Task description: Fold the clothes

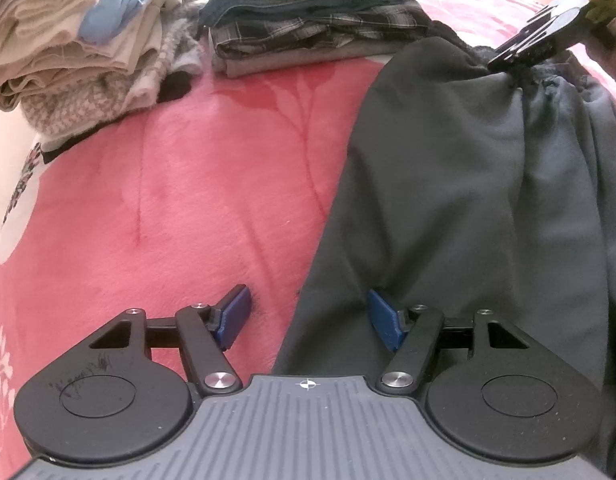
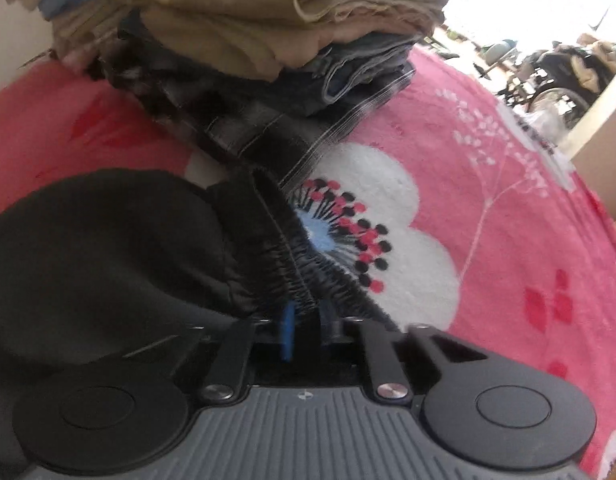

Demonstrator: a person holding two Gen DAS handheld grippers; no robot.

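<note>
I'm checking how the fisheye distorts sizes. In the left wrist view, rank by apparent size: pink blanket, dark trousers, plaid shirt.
1. pink blanket
2. dark trousers, close to the camera, so perhaps exaggerated
3. plaid shirt, farther back in its pile

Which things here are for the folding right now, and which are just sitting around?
In use:
black pants, with the elastic waistband
right gripper, shut on the waistband
left gripper, open at the pants' edge

Just lying about:
dark folded pile
pale folded pile
pink blanket, underneath
</note>
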